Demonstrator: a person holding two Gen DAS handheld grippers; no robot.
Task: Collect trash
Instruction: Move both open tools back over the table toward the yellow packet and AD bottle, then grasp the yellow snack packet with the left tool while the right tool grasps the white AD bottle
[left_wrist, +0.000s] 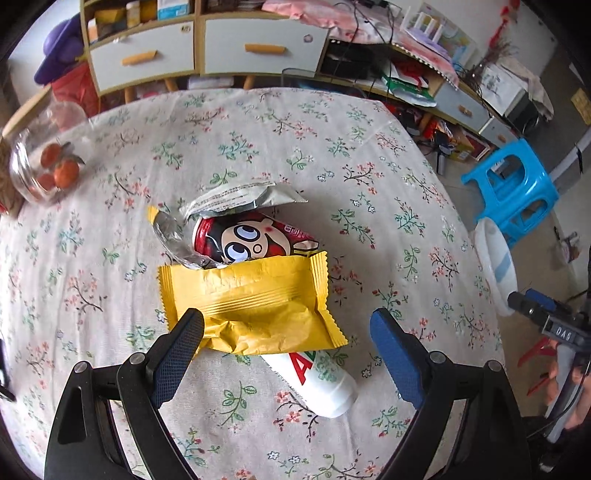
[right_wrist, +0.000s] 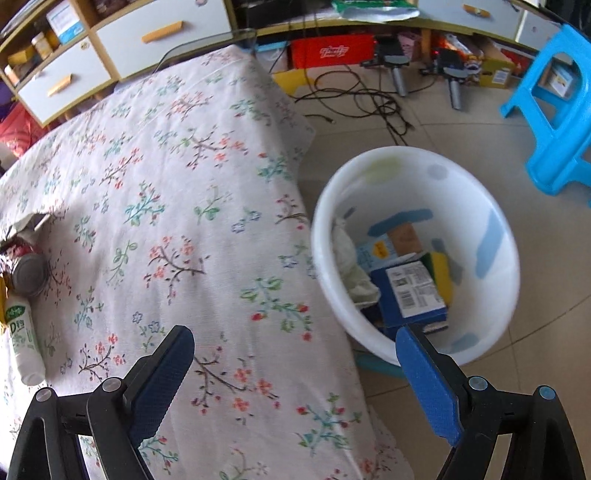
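Left tongs (left_wrist: 288, 332) spread wide over the trash pile, gripping nothing, one pad brushing the corner of the single yellow wrapper (left_wrist: 245, 301). Under it lies one white bottle (left_wrist: 321, 380); behind, one red cartoon can (left_wrist: 255, 238) and one silver wrapper (left_wrist: 236, 197), all bunched mid-tabletop (left_wrist: 369, 155) on a floral cloth. One glass jar (left_wrist: 40, 162) of small orange fruit sits at the far left edge. Right tongs (right_wrist: 295, 352) gape open too, empty, hanging over the tabletop's edge. Beside that edge, on the tiled floor (right_wrist: 424, 125), stands one white bin (right_wrist: 495, 206) with boxes and paper inside. One blue stool (right_wrist: 554, 129) beyond, cabinets and cables along the wall.
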